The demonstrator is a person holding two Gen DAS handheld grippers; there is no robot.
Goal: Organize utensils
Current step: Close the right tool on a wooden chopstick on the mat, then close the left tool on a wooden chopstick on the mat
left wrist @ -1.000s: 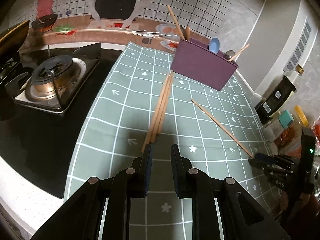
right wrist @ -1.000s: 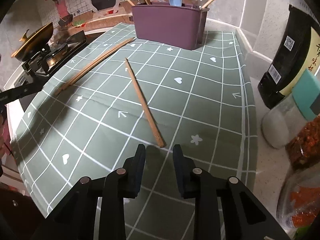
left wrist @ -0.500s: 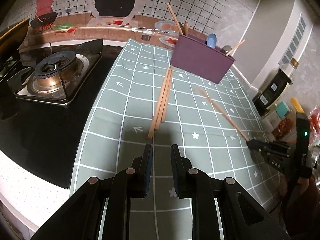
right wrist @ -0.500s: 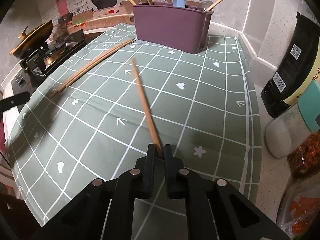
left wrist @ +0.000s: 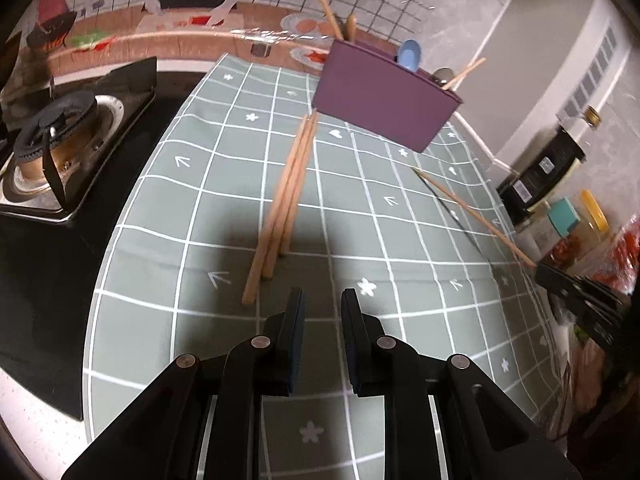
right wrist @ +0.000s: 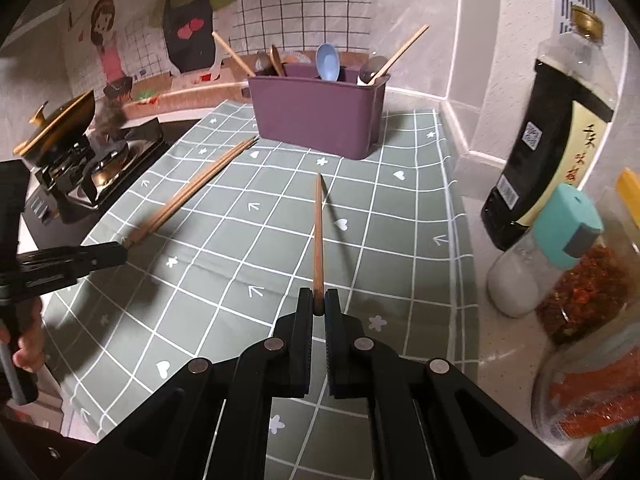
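Right claw point(right wrist: 319, 306) is clamped on a chopstick's point(right wrist: 318, 236) near end, tip aimed ahead at the holder point(right wrist: 320, 114) — apparently for stowing — while left claw point(left wrist: 322, 312), fingers apart, hovers just behind three more point(left wrist: 286, 200).

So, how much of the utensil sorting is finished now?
Partly done: the purple holder already contains spoons and chopsticks. In hand: the right tool is shut on a single chopstick. Left: the chopstick bundle on the mat, with the left tool open near it.
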